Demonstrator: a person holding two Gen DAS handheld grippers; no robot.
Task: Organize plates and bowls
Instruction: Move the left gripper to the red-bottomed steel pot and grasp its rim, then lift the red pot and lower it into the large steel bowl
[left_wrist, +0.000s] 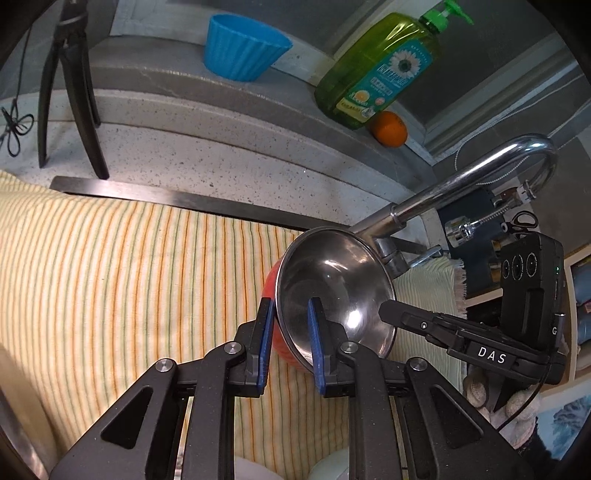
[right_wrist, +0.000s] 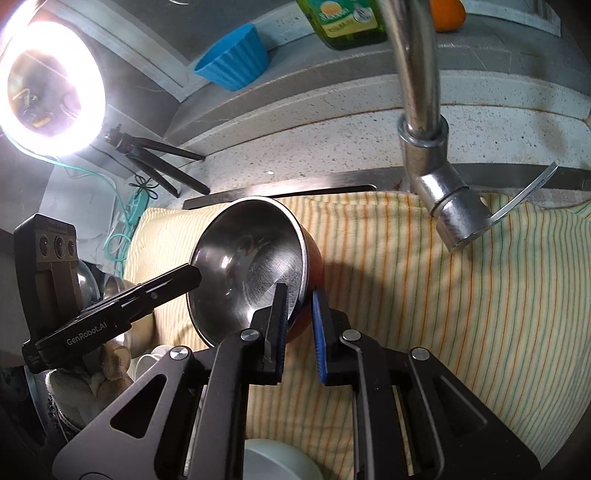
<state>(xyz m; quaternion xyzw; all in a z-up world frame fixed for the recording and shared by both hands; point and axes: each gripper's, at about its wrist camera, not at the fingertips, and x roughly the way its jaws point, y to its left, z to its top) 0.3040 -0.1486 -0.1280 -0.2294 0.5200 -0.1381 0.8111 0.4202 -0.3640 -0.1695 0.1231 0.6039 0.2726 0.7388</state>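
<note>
A steel bowl with a red outside (left_wrist: 334, 291) is held tilted above the striped cloth (left_wrist: 110, 277). My left gripper (left_wrist: 291, 325) straddles its rim, one blue pad inside and one outside, shut on it. My right gripper (right_wrist: 301, 314) straddles the opposite rim of the same bowl (right_wrist: 247, 269) in the same way, shut on it. Each gripper shows in the other's view: the right one (left_wrist: 461, 332) and the left one (right_wrist: 122, 299). A white dish (right_wrist: 273, 461) lies below my right gripper.
A chrome faucet (right_wrist: 421, 110) arches over the cloth at the right. A blue ribbed cup (left_wrist: 243, 48), a green soap bottle (left_wrist: 376, 70) and an orange (left_wrist: 389, 129) stand on the back ledge. A black tripod (left_wrist: 70, 92) and a ring light (right_wrist: 48, 85) stand at the left.
</note>
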